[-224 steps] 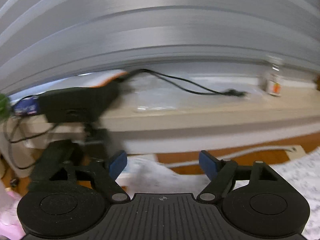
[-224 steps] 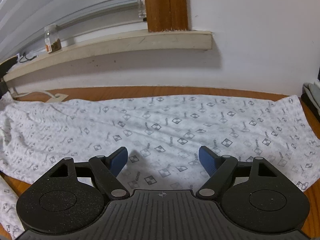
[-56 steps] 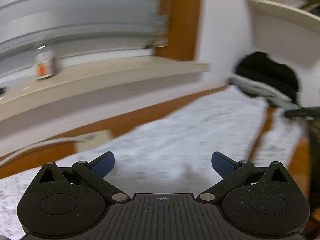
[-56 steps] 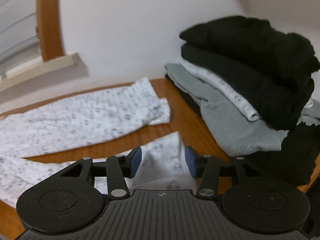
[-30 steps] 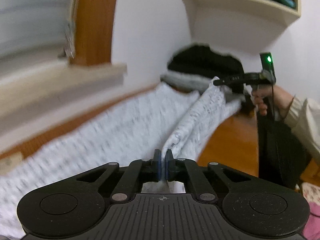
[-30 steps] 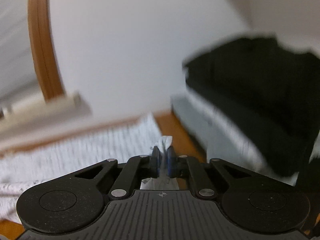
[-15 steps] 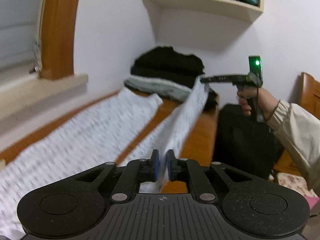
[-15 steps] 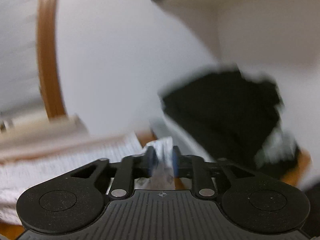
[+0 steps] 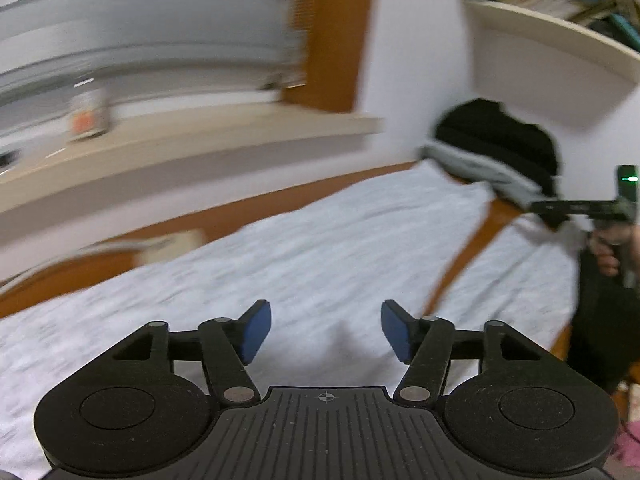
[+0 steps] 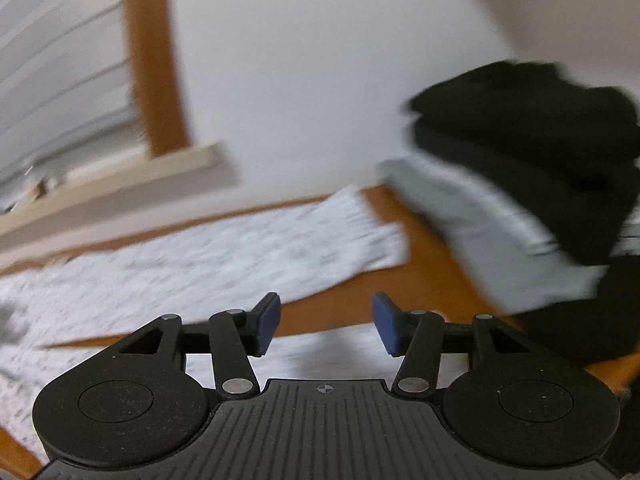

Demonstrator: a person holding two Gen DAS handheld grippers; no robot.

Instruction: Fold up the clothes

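Note:
White patterned trousers lie spread on the wooden table, the two legs side by side with a strip of bare wood between them. My left gripper hovers over the near leg; its jaws are opening and nothing is between them. In the right wrist view the same trousers stretch to the left, the far leg's hem ending near mid-frame. My right gripper is over the near leg's end, its jaws opening and empty. That right gripper also shows at the left wrist view's right edge, held by a hand.
A stack of folded black and grey clothes sits at the table's far right end, against the wall. A windowsill with a small jar runs along the back. A wall shelf with books hangs above the stack.
Both grippers were shut on the near trouser leg, holding it up taut between them. Now both have let go and opened, and the leg lies flat on the table.

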